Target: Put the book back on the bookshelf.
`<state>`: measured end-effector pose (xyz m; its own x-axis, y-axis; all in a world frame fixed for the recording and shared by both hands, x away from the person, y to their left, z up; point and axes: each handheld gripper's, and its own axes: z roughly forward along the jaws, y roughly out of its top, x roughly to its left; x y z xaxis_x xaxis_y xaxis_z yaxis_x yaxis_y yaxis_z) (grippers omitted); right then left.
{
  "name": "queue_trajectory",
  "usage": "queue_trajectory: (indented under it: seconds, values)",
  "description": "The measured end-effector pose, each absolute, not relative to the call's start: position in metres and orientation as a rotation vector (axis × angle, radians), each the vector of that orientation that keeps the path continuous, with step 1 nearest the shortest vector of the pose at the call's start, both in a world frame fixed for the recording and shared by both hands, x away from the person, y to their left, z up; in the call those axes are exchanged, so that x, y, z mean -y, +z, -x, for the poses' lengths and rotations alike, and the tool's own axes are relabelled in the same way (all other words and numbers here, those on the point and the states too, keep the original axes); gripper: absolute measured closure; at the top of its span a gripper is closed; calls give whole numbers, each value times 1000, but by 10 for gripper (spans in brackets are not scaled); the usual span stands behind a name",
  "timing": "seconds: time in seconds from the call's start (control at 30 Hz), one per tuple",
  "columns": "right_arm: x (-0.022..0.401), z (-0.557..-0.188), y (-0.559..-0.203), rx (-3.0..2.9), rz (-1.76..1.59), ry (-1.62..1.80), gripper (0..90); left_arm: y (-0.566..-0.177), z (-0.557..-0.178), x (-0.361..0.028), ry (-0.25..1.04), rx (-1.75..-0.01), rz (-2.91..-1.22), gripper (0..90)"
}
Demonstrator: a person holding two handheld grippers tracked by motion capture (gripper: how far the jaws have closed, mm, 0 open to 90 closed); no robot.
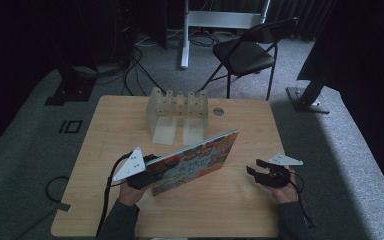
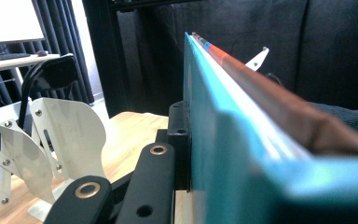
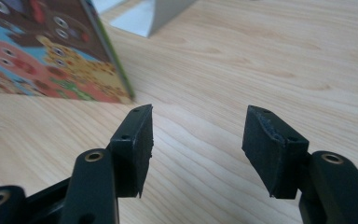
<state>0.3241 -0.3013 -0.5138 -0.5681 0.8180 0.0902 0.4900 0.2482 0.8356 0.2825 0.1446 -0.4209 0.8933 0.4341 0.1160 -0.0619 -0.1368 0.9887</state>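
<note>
High view, left tongs (image 1: 152,165) clamp book (image 1: 200,157) edge

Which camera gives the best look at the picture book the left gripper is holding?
The high view: the whole book shows there, tilted, colourful cover up, clamped by the left gripper. The left gripper view shows its teal edge and pages close up. The right gripper view catches one cover corner on the table.
</note>
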Motion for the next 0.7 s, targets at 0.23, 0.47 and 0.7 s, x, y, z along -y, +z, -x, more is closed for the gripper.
queue_trajectory:
  seconds: [0.23,0.47,0.7]
  values:
    - [301,-327,-524,-2160,-1230,1145,400,-421,-280,-143,447,-289,-1662,804]
    - [296,-330,-531,-2176,-1213,1054,389,-420,-277,-142,464,-297,-1670,805]
    - [297,-333,-536,-2176,-1229,1035,387,-420,-274,-142,493,-314,-1669,805]
